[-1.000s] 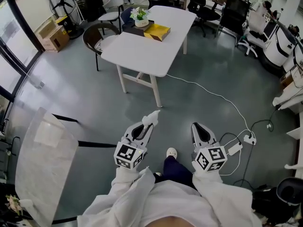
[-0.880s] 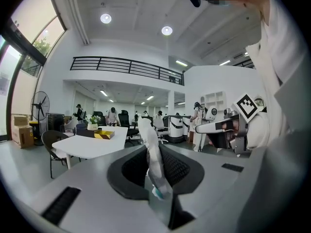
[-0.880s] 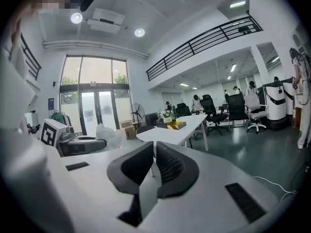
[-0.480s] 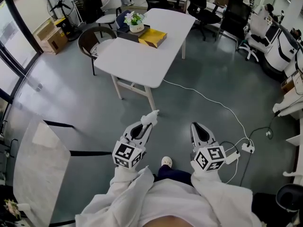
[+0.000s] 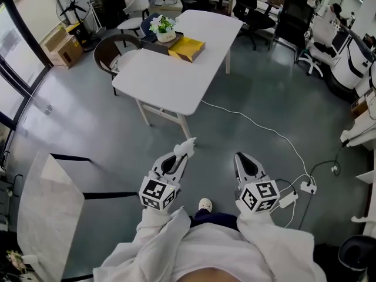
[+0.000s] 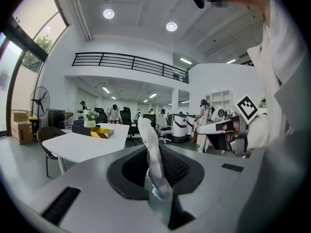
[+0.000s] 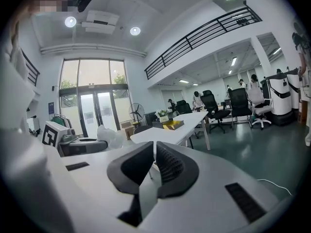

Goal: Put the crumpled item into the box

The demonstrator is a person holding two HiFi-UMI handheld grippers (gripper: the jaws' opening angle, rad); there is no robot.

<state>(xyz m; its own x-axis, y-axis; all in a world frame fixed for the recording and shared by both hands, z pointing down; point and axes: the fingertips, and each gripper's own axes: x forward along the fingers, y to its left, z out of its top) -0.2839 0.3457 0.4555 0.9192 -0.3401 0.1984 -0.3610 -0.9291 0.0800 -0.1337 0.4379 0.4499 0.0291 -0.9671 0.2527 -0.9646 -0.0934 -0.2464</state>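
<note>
1. Nearest the person, the left gripper [image 5: 180, 157] is held out roughly level in front of the body. Its jaws pinch the crumpled item [image 5: 188, 145], a pale twisted wrapper whose top pokes out past the tips. The firm pinch likely keeps so light a thing from slipping while it is carried.
2. Just beside it, at about the same height, the right gripper [image 5: 242, 159] has its jaws pressed almost together with nothing between them. It appears to be a spare hand for now.
3. A white cable [image 5: 258, 128] trails over the grey floor [image 5: 88, 116] ahead, a possible snag underfoot.
4. Farther off stands the white table [image 5: 170, 75]. The yellow box [image 5: 187, 47] sits near its far end beside a flower pot [image 5: 163, 28], open side up and so ready to receive the item.
5. The item is well apart from the box, so the drop is not yet done.
</note>
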